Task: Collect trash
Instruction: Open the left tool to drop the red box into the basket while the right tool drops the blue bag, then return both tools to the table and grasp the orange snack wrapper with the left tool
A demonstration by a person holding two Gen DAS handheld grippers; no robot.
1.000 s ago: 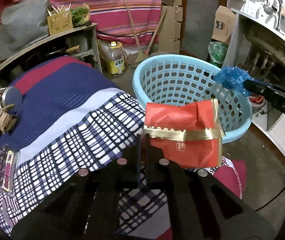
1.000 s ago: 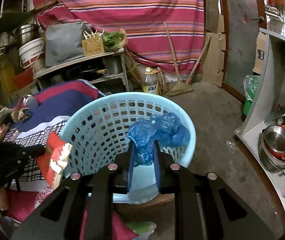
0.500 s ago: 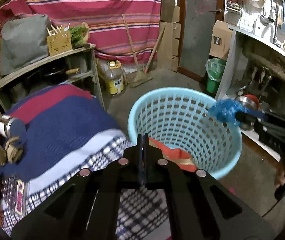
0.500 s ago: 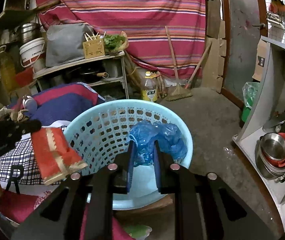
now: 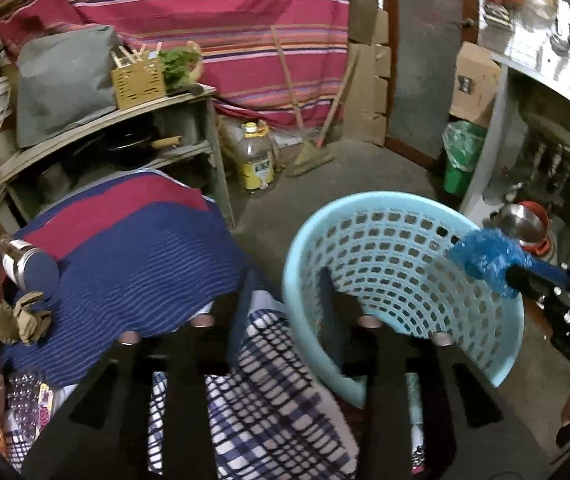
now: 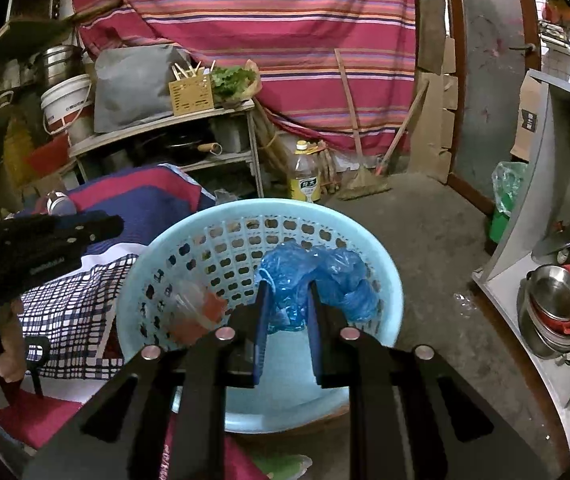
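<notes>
- The left gripper point(image 5: 285, 300) is seen with its fingers spread wide and nothing held between them, poised at the near rim of a light blue perforated basket point(image 5: 481, 360).
- In the right wrist view, a blurred red wrapper point(image 6: 197, 316) is shown inside the basket point(image 6: 389, 280), against its left inner wall.
- The right gripper point(image 6: 287, 308) is pictured over the basket's opening, its blue-padded fingers closed against a crumpled blue plastic bag point(image 6: 317, 276) that bulges out ahead of the fingertips.
- From the left wrist view, the same blue plastic bag point(image 5: 485, 256) is seen held at the basket's far rim.
- A bed covered in a navy, red and checked blanket point(image 5: 137, 248) is shown just beside the basket, with crumpled brown paper point(image 5: 21, 316) and a metal flask point(image 5: 25, 266) lying on its left part.
- A yellow-labelled oil bottle point(image 5: 255, 160) is visible on the concrete floor beyond.
</notes>
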